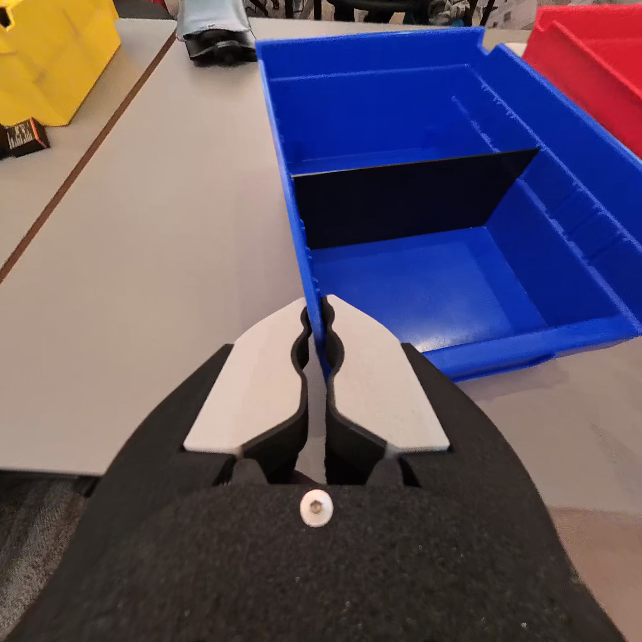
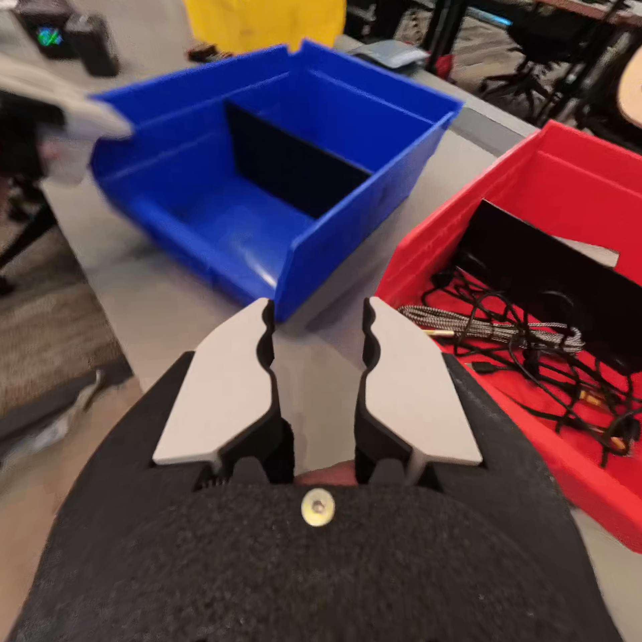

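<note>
Blurring left claw (image 2: 104,118) beside blue bin (image 2: 347,222)

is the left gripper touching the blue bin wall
Touching. The left wrist view shows the left gripper closed on the near corner of the blue bin's side wall, one finger on each side.

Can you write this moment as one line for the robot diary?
left tongs: shut on blue bin wall | right tongs: open, empty, between blue bin and red bin of cables

left tongs (image 1: 317,309): fingers nearly together, clamped on a thin wall | right tongs (image 2: 318,312): fingers parted, holding nothing
</note>
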`<state>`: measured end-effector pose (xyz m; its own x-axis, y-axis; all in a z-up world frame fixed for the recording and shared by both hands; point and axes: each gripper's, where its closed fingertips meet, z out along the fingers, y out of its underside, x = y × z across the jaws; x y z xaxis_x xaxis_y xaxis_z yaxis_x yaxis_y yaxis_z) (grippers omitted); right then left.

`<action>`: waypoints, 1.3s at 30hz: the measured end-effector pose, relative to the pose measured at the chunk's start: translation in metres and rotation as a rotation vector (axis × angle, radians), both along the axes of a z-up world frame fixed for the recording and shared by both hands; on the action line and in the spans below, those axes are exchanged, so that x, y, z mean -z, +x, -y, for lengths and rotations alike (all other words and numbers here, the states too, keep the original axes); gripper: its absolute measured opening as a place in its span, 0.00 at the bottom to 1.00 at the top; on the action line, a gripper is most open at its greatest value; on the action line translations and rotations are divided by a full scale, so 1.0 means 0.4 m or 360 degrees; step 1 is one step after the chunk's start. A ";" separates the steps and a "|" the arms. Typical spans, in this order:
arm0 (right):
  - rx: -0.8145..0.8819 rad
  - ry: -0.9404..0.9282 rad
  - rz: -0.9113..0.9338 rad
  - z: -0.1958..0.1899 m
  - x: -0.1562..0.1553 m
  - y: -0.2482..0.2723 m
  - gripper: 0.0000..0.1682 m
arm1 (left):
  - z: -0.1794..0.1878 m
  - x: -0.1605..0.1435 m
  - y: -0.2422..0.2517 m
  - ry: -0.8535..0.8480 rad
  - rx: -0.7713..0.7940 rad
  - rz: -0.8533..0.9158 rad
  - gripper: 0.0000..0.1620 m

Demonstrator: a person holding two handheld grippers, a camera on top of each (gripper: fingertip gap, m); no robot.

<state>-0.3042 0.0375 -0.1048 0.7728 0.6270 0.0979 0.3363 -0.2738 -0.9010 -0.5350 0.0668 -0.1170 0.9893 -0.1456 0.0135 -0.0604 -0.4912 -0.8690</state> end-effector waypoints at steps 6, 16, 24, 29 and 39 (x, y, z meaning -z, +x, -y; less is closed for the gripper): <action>0.0226 -0.0306 0.0048 -0.001 0.072 -0.027 0.05 | 0.149 -0.001 0.079 0.0056 0.0030 -0.0154 0.03; 0.0383 0.0251 -0.0042 0.050 -0.194 0.072 0.03 | 0.236 -0.224 0.182 0.0486 -0.0036 -0.0188 0.04; 0.0866 0.0652 -0.0110 0.010 -0.480 0.443 0.02 | 0.056 -0.488 0.546 0.0841 0.0352 -0.0121 0.04; 0.1248 0.0589 -0.0150 0.009 -0.417 0.815 0.03 | -0.044 -0.469 0.933 0.0833 0.0661 -0.0152 0.03; 0.1602 -0.0083 -0.0202 0.113 -0.010 1.308 0.02 | 0.027 -0.068 1.427 0.0330 0.0952 -0.0131 0.05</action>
